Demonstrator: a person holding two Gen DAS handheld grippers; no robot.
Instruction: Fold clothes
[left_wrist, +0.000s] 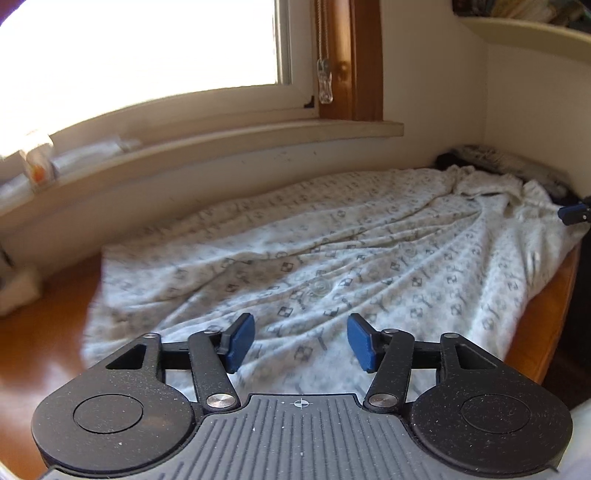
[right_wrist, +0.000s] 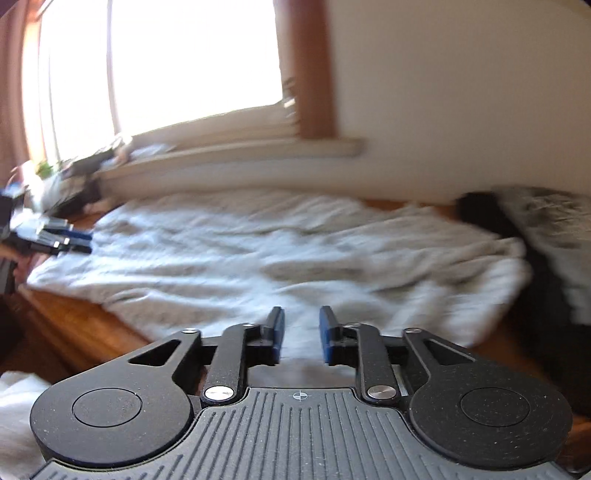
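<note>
Bright daylight pours in through the window (left_wrist: 140, 48), so the glass looks plain white. My left view is mostly sharp, just soft at the far left. My right view is smeared with blur, and the cloth (right_wrist: 258, 251) looks fuzzy. Straight lines bend near the edges.

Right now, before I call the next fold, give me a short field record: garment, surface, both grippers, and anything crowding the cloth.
garment: white patterned button-front garment, spread out but wrinkled, bunched at its far right corner
surface: orange-brown wooden table under a window sill
left gripper: jaws open, above the near hem, nothing between the pads
right gripper: jaws narrowly apart, nothing held; view blurred
clutter: dark furry item against the garment's far right edge
fold state: no fold made yet
</note>
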